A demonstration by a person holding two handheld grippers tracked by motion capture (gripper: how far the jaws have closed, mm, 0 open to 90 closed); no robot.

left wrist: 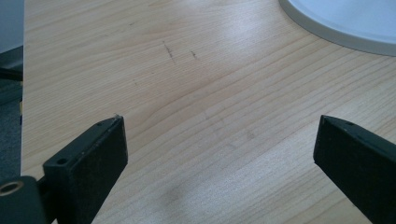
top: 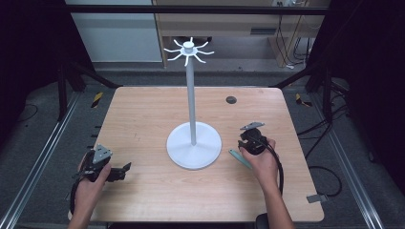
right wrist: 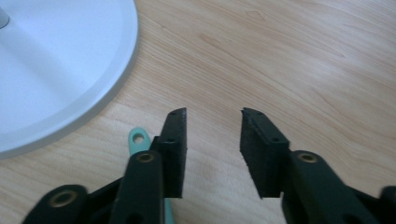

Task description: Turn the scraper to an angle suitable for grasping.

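Note:
A white stand rests on the wooden table (top: 143, 109), with a round base (top: 193, 145), a thin pole and a ring of hooks (top: 188, 50) at the top. A slim teal tool (top: 240, 159) lies flat just right of the base. My right gripper (top: 244, 142) hovers over it, open. In the right gripper view the tool's holed end (right wrist: 138, 137) pokes out beside and under the left jaw, with bare wood inside my right gripper (right wrist: 215, 113). My left gripper (top: 125, 168) is low at the table's front left, jaws wide open in the left gripper view (left wrist: 220, 120) over bare wood.
The base's rim shows in the left gripper view (left wrist: 345, 23) and the right gripper view (right wrist: 70, 70). A small dark round cap (top: 231, 99) is set into the table at the back right. Black frame posts and cables surround the table.

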